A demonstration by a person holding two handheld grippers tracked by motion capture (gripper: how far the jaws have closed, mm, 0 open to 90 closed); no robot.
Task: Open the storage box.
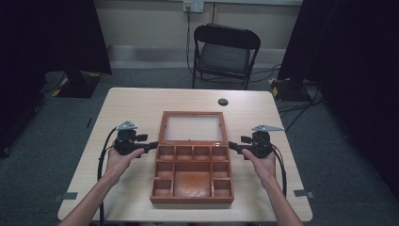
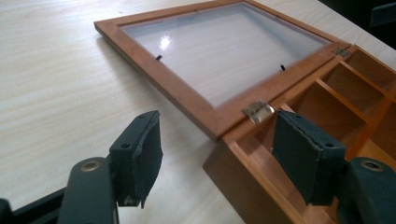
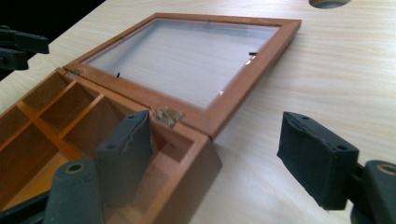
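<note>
A brown wooden box [image 1: 191,199] with several empty compartments stands open in the middle of the table. Its glass-paned lid [image 1: 162,127] lies flat behind it on two small metal hinges [image 2: 258,110]. My left gripper [image 1: 154,145] is at the box's rear left corner, open. In the left gripper view its jaws [image 2: 217,161] straddle that corner [image 2: 243,177], one over the table and one over a compartment, touching nothing. My right gripper [image 1: 231,146] mirrors it at the rear right corner. Its open jaws [image 3: 222,156] stand either side of the box wall [image 3: 187,168], beside the lid frame [image 3: 261,70].
The light wooden table [image 1: 131,103] has a round cable hole [image 1: 223,101] behind the lid. A black folding chair [image 1: 225,54] stands beyond the far edge. Dark curtains hang at both sides, and cables run over the grey floor.
</note>
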